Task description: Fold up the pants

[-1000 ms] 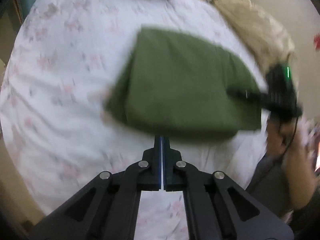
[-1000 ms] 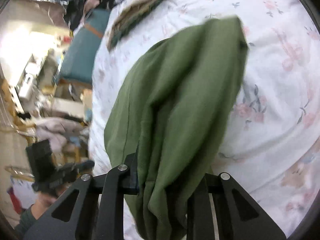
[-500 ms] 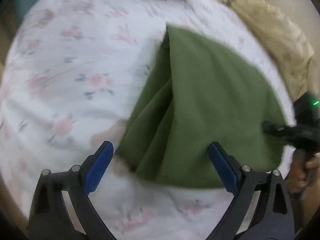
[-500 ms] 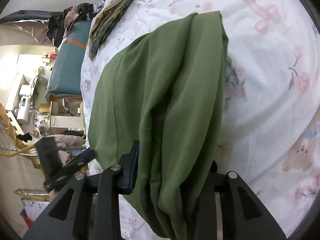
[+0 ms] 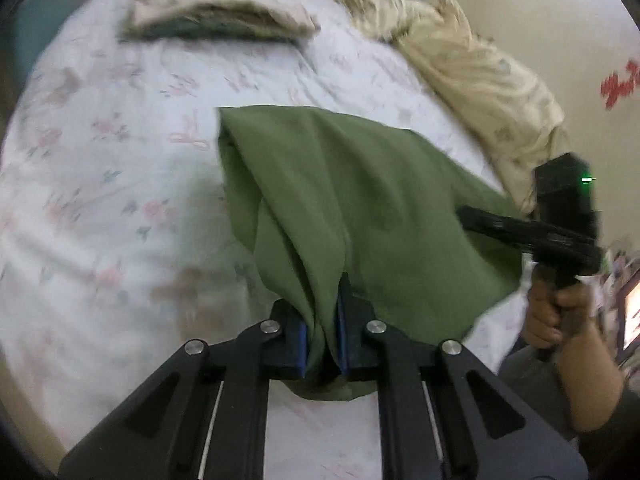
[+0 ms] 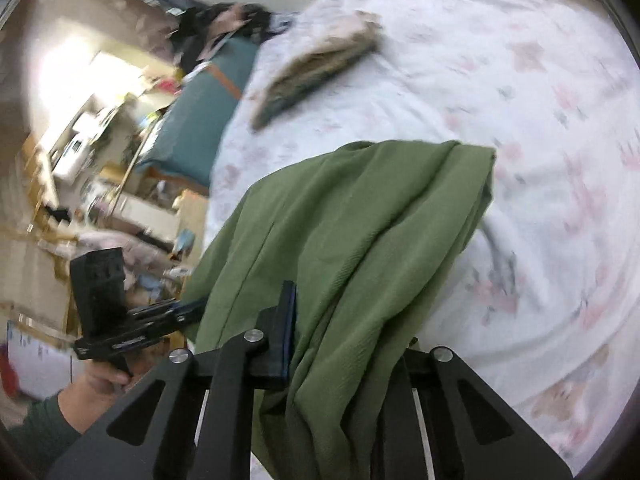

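Note:
The folded green pants (image 5: 360, 208) hang over the floral bed sheet (image 5: 100, 200), held at two near corners. My left gripper (image 5: 322, 320) is shut on a bunched near edge of the pants. My right gripper (image 6: 344, 344) is shut on the other near edge of the pants (image 6: 360, 240), with cloth draped over its right finger. The far fold of the pants rests on the sheet (image 6: 560, 160). Each gripper shows in the other's view: the right one (image 5: 560, 224) at the pants' right edge, the left one (image 6: 120, 320) at the left.
A folded beige and dark garment (image 5: 216, 20) lies at the far side of the bed; it also shows in the right wrist view (image 6: 320, 68). A crumpled cream blanket (image 5: 472, 64) lies along the wall. A teal seat (image 6: 204, 112) and cluttered shelves stand beyond the bed's left edge.
My left gripper, open half a second ago, has closed on the near edge of the pants. Both grippers have lifted the near edge off the sheet. The right gripper kept its hold.

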`<state>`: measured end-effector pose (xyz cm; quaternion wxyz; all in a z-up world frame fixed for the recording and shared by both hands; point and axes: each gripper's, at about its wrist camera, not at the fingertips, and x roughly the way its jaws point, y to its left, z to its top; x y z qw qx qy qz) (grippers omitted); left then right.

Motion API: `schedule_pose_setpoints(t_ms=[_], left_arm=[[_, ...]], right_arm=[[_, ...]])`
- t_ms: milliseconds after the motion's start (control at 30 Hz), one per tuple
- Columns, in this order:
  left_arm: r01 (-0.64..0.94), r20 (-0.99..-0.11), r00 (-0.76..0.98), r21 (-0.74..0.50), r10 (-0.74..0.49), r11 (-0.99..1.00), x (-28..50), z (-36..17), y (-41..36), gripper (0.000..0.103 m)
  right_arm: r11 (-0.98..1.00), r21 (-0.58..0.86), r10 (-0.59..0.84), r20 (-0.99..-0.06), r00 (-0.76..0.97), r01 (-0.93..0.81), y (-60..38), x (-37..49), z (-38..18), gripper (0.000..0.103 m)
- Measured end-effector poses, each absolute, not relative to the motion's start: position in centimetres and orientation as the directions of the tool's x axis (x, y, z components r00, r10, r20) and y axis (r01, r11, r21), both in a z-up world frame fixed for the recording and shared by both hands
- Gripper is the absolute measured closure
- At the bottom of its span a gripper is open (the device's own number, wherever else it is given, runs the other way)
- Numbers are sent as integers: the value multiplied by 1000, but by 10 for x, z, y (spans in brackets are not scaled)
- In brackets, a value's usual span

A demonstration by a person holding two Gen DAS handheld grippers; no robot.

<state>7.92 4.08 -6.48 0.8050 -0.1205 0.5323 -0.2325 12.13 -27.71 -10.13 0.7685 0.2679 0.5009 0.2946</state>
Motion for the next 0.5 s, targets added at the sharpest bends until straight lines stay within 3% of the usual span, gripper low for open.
schedule_pose_setpoints(t_ms=[67,167,233,300,333,400,500], left_arm=[[231,-811,372,-391,-452,891,60,-60,41,94],[123,-851,299,-414,-431,902,42,-104,48,91],[36,-911,179,-370,-371,928,38,-148,49,79],[36,-933,130,-334,-336,942,38,-167,56,67],[30,-940,142,-310,-311,950,38,-164,63,54],[-19,-947,191,-268,-259,963,34,-148,80,40],[-100,-946,291,-177,-141,979,26,-121,105,40]], right_arm=[[675,701,736,-612,290,-232,-270,125,-99,88],[696,683,718,-666,203,-221,-251,123,-125,84],[770,620,637,-758,141,-150,-241,116,-161,73],[803,592,597,-795,107,-77,-242,109,-183,45],[802,595,596,-796,105,-46,-245,106,-186,42],[802,597,594,-796,114,-13,-255,101,-178,42],[806,592,574,-787,225,15,-279,92,-149,42]])
